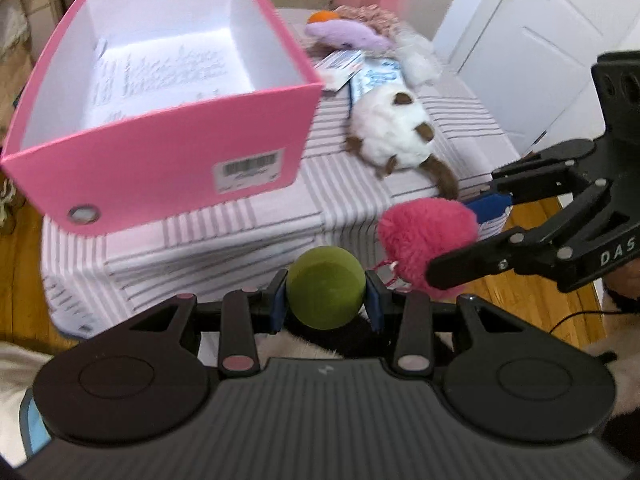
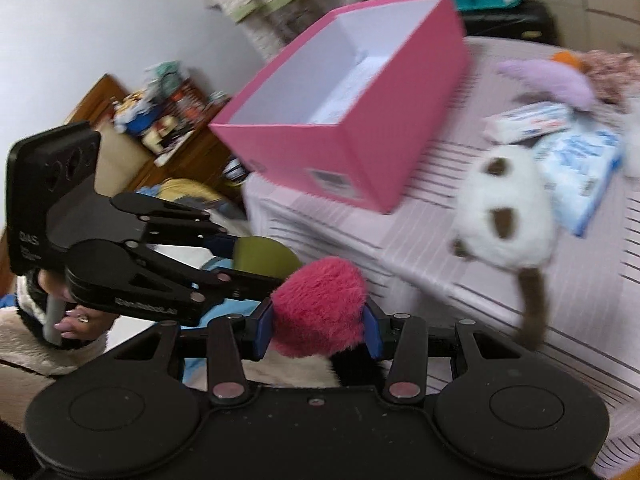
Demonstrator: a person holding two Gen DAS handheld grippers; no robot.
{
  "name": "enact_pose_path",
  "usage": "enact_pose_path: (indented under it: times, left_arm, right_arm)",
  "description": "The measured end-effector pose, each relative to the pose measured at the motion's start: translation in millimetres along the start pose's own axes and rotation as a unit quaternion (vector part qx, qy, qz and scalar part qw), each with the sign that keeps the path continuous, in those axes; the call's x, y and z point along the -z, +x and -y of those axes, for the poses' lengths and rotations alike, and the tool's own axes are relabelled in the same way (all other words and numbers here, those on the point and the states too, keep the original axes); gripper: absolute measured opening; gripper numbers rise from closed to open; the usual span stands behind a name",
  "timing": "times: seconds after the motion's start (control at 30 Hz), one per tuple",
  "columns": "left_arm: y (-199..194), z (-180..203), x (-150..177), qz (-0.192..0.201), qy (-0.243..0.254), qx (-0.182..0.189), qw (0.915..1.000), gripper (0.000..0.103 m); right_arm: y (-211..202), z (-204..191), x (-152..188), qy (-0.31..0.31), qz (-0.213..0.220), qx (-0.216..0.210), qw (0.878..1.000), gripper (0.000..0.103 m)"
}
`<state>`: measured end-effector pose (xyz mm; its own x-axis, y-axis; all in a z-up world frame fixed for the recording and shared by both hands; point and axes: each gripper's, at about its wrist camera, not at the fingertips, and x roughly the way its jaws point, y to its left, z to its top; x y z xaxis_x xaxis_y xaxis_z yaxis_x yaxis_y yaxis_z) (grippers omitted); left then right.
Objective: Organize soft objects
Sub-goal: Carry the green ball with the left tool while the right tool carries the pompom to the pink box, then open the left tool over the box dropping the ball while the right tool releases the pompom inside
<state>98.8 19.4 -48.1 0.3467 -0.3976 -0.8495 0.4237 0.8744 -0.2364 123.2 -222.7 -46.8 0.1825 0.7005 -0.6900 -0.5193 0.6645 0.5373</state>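
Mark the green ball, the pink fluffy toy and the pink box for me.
green ball point(image 1: 326, 287): left wrist view, middle of its front face, between the left claw's pads.
pink fluffy toy point(image 2: 320, 306): right wrist view, centre of the fur, held in the right claw.
pink box point(image 1: 160, 152): left wrist view, bare front wall.

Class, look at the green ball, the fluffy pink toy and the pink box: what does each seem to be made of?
Round green ball: probably foam or felt, given its matte, smooth, lint-like surface. Fluffy pink toy: plush synthetic fur with long shaggy pile. Open pink box: likely coated cardboard, judging by its thin flat walls, white lining and barcode sticker.
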Motion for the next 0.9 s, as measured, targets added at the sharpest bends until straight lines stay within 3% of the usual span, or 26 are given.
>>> enact_pose_path:
  times: [0.1,0.27,0.57,0.9]
  left_arm:
    - [-10.5,-7.4,-2.2,-0.006,-0.003,0.001,1.0000,0.038]
    - [-29.7,-18.4,-16.2,0.017,-0.003,-0.004,0.9999,0.038]
    - [-57.5,-33.9,-64.8,0.069,0.022,-0.003,0.9974,0.038]
    - [-31.0,-70.3,-140.6,0.111,0.009,0.000,0.9937,0.038]
  right_arm:
    - [8.7,-8.4,-14.4,0.001,-0.013,-0.022,1.000,0.050]
    - [16.1,-18.2,-45.9,-0.010,-0.011,-0.035,0.999,0.050]
    - [0.3,-32.2,-106.9,-0.046,0.032,-0.019,0.998,0.051]
    - [7.3,-28.9,-180.0,-0.116,0.110,0.098,0.982,0.051]
